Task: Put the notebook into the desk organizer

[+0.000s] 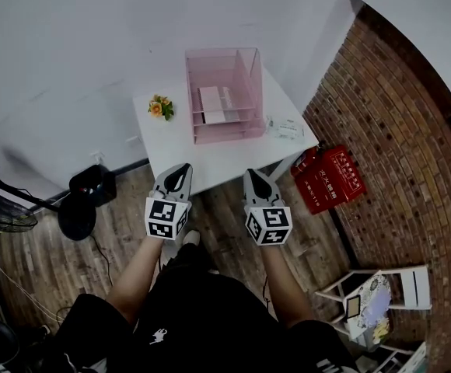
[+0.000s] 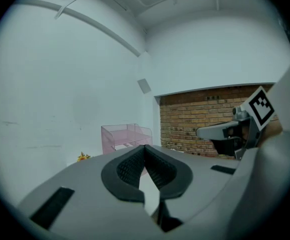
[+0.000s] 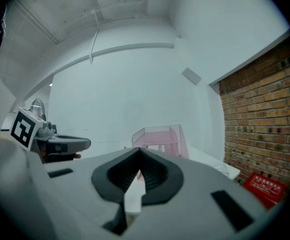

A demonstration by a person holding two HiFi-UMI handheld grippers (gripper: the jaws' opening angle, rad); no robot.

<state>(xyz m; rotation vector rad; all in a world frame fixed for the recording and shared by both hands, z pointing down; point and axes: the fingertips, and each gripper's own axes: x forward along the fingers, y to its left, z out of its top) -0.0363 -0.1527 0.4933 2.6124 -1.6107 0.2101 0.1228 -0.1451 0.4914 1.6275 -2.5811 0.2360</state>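
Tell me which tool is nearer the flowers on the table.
Left. The left tool sits at the table's front edge, below the flowers; the right tool is farther to their right.

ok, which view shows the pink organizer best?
Head view: the whole pink organizer shows from above on the white table. Left gripper view and right gripper view show the organizer small, lower part behind the tongs.

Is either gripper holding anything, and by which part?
Nothing is held: the left gripper and the right gripper are both shut with nothing between their jaws.
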